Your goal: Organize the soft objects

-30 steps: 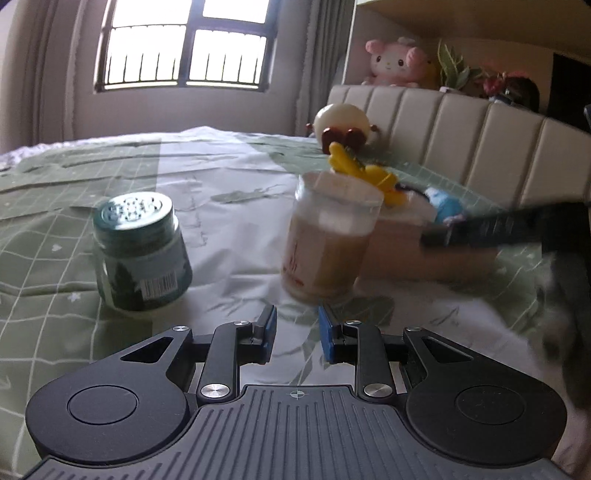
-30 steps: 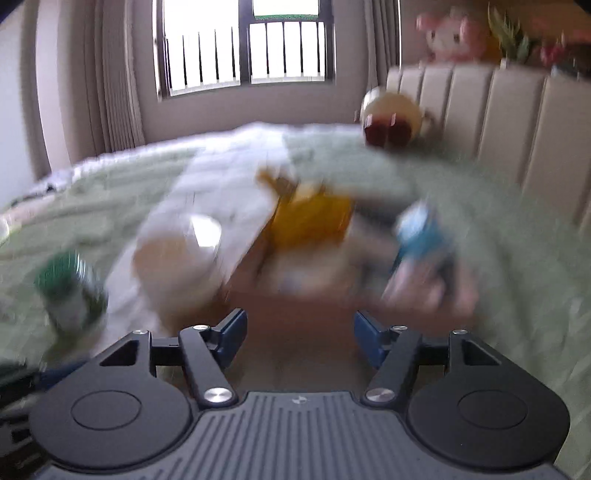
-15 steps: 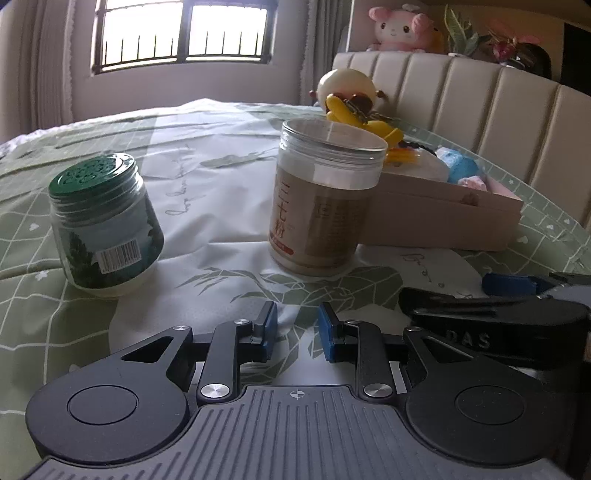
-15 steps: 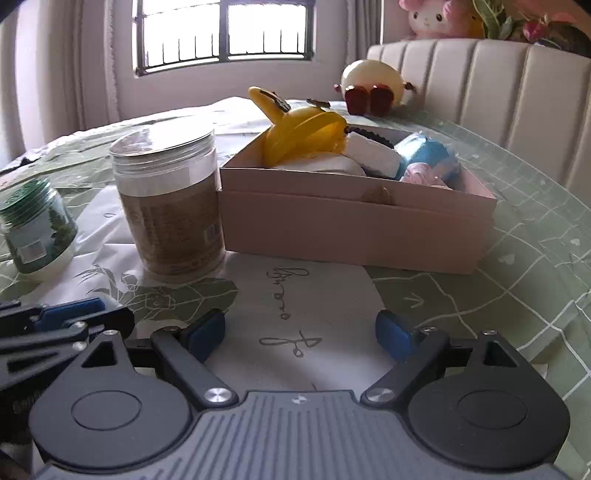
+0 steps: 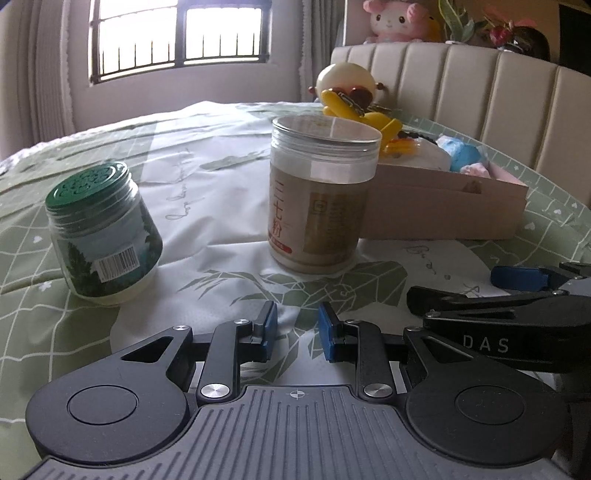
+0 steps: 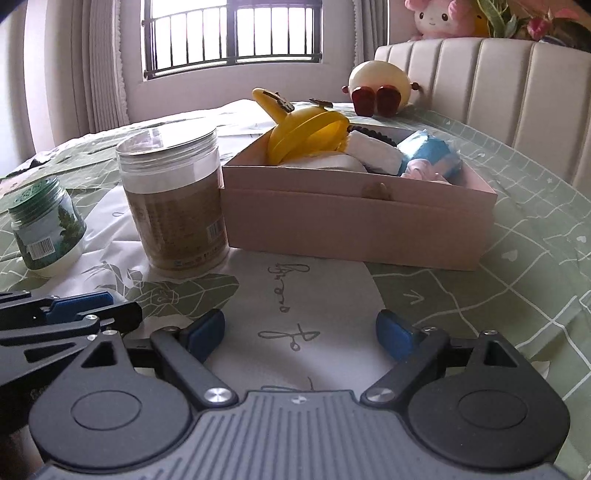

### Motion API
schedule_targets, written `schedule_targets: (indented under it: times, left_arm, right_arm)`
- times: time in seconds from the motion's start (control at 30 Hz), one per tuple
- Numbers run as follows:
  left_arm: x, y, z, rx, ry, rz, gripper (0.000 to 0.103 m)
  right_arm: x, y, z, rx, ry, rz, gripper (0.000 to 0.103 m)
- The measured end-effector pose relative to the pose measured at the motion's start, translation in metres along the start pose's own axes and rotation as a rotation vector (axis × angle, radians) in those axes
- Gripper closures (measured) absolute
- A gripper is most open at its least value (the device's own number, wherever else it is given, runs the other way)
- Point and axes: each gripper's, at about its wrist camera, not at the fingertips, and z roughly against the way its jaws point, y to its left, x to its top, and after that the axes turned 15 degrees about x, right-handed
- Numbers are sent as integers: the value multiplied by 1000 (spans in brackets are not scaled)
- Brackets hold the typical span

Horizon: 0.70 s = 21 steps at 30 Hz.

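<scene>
A pink cardboard box [image 6: 354,225] stands on the bed and holds soft toys: a yellow one [image 6: 306,133], a white one [image 6: 373,151] and a blue one [image 6: 432,155]. The box also shows in the left wrist view [image 5: 443,206]. My right gripper [image 6: 299,332] is open and empty, low over the bedspread in front of the box. My left gripper [image 5: 295,330] has its jaws close together with a small gap and holds nothing, in front of a beige jar [image 5: 321,199].
A green-lidded jar [image 5: 99,232] stands left of the beige jar [image 6: 173,199]. A round cream plush [image 6: 380,88] sits by the padded headboard [image 6: 498,88]. A pink plush [image 6: 443,18] sits on the shelf above. The right gripper's fingers [image 5: 517,277] show in the left wrist view.
Both grippers have dropped back and settled low over the bedspread. The right view, blurred a second ago, is now steady. Neither gripper holds anything.
</scene>
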Motion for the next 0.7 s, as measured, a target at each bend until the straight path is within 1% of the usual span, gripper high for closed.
schedule_targets:
  times: [0.7]
  left_arm:
    - [0,6,-2,-24,12,38,76]
  right_arm:
    - [0,1,-1,4,-2,-5,13]
